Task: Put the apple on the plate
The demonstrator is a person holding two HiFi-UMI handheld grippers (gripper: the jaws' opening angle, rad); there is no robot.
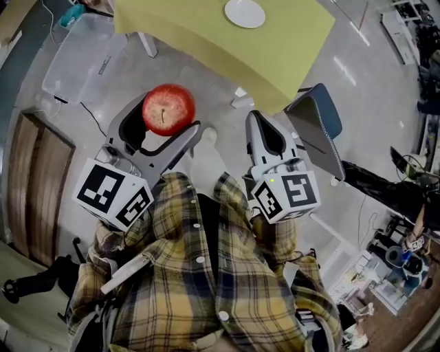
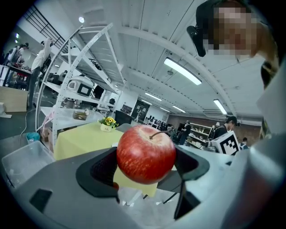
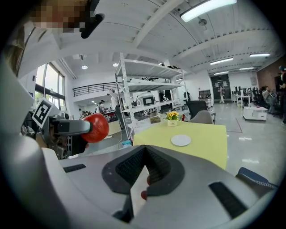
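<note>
Because the apple (image 2: 145, 153) is round and smooth and is held only by its two sides, with nothing under it but floor, the likeliest trouble is a slip. A jolt or a tilt on the way over could let it roll out of the pads and drop. The left tongs (image 1: 170, 118) pinch it across its middle, stem roughly upward, in the air well short of the yellow table (image 1: 206, 34).

The plate (image 1: 244, 12) lies flat and bare on the table's far part, well apart from the apple, so I judge that most of the carry is yet to come. A blue chair (image 1: 316, 124) stands at the near corner of the table, just beside the right tongs (image 1: 260, 122), and a careless swing could knock it. Letting go too high above the plate could also send the apple rolling off the rim.

Both tongs are held out in front of the person's chest and point forward toward the table. The left one leans a little inward and the right one runs nearly straight ahead. The right tongs are pressed together on nothing and take no part in the hold.
</note>
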